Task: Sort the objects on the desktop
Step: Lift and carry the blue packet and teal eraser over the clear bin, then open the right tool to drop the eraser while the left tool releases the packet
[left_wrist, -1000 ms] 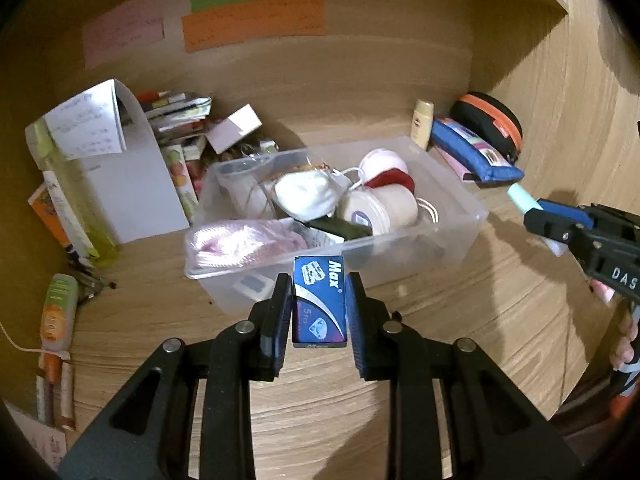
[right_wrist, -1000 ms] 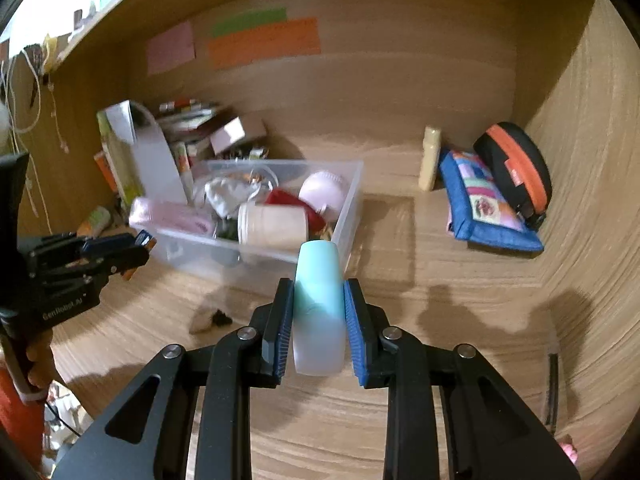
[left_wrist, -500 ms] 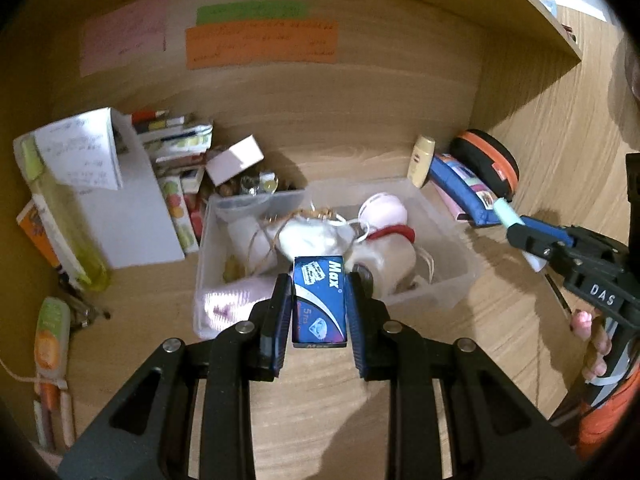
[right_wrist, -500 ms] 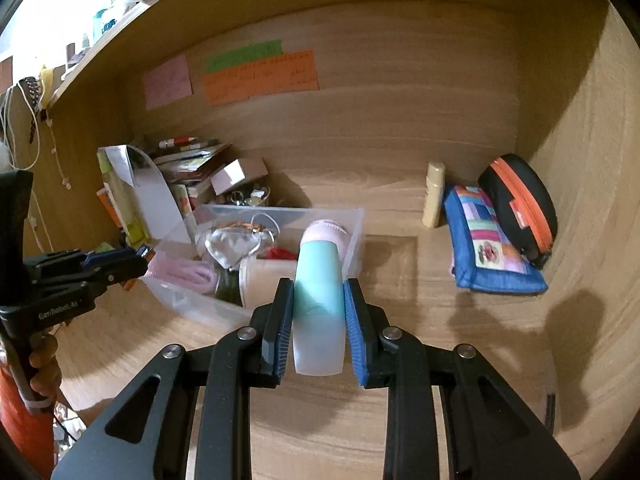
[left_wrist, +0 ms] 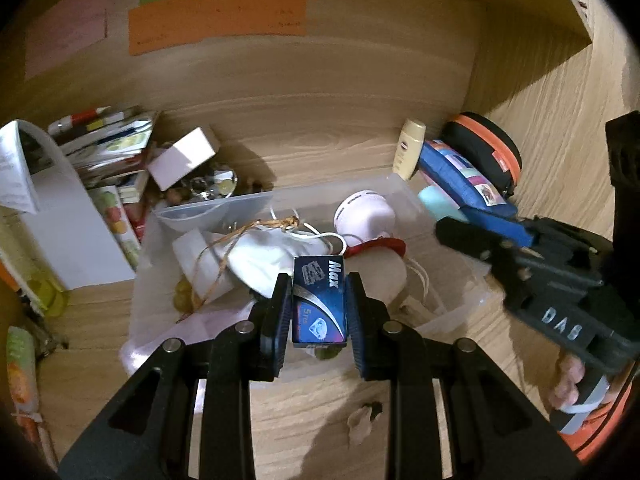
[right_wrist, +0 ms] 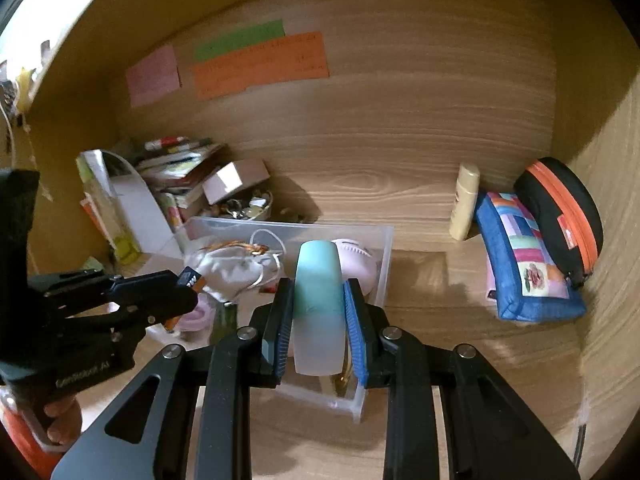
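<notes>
Left gripper (left_wrist: 319, 307) clamps a blue box (left_wrist: 319, 304), right gripper (right_wrist: 318, 318) grips a teal bottle (right_wrist: 318, 308), both over the clear bin (right_wrist: 374, 280).

The right gripper (right_wrist: 319, 312) clamps a teal-to-white bottle (right_wrist: 319, 304) above the clear plastic bin (right_wrist: 376, 268); the left gripper (right_wrist: 176, 288), at left, grips a small blue box (right_wrist: 191, 279) over the same bin; a blue patchwork pouch (right_wrist: 524, 264) lies on the desk (right_wrist: 440, 320) at right.

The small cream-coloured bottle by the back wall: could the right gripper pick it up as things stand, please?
Probably not yet: the right gripper is shut on a teal-and-white tube. The cream-coloured bottle itself stands unobstructed.
</notes>
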Demonstrator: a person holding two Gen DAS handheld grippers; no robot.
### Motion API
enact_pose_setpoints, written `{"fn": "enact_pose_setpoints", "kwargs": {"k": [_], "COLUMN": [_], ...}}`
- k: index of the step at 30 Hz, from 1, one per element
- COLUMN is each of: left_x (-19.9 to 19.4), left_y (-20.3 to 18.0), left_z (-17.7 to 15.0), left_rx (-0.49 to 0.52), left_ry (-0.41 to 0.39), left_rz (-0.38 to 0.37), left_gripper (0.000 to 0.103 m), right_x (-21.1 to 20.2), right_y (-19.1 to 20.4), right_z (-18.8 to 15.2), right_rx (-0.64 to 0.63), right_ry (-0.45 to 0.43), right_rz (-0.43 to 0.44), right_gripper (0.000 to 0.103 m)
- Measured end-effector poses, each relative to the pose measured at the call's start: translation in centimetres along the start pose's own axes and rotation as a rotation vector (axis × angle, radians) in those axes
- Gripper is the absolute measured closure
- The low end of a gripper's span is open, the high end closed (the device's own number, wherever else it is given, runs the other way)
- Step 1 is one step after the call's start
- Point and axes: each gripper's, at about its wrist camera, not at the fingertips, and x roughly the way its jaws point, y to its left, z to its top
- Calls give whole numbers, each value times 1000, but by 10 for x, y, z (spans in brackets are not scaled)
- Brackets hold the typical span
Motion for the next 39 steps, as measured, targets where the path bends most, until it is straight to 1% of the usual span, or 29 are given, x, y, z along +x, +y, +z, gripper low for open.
{"fn": "enact_pose_setpoints", "kwargs": {"k": [5,8,12,14,17,20,21,23,24,29,32,33,35,36,39], "left_x": [13,17,23,25,24,24,23,19,16,4,-4,-6,-11,-14,-25], "left_y": [0,0,-1,-2,-3,-2,-2,-3,-3,-7,-8,-9,-8,-8,-10], "left_z": [-1,-1,-1,0,0,1,1,1,1,0,-1,-2,-4,-6,-11], "left_rx": [20,27,23,25,28,16,14,14,15,26,27,26,22,19,20], "left_ry": [11,12,21,24,27,49,53,49,47,37,32,33,33,32,22], "left_rz": [9,12,12,16,25,4,1,7,13,32,38,40,43,42,37], "left_gripper": [77,77,77,77,77,77,77,77,77,76,76,75,70,64,60], "right_x": [19,27,27,30,33,34,34,34,33,21,10,7,-1,-4,-15], "right_y": [-4,-4,6,10,13,14,14,13,13,13,16,16,17,17,16], "right_z": [-6,-10,-13,-15,-16,-16,-16,-16,-16,-12,-10,-10,-10,-11,-13], "right_rx": [0,-17,-61,-76,-97,-104,-105,-99,-98,-94,-99,-101,-102,-102,-95], "right_ry": [26,42,31,42,49,57,62,64,62,26,-2,-9,-23,-29,-36], "right_rz": [-1,-28,-28,-31,-56,-57,-52,-43,-42,-40,-47,-49,-54,-57,-55], "right_gripper": [80,80,80,80,80,79,78,70,68,58,55,51,46,45,42]}}
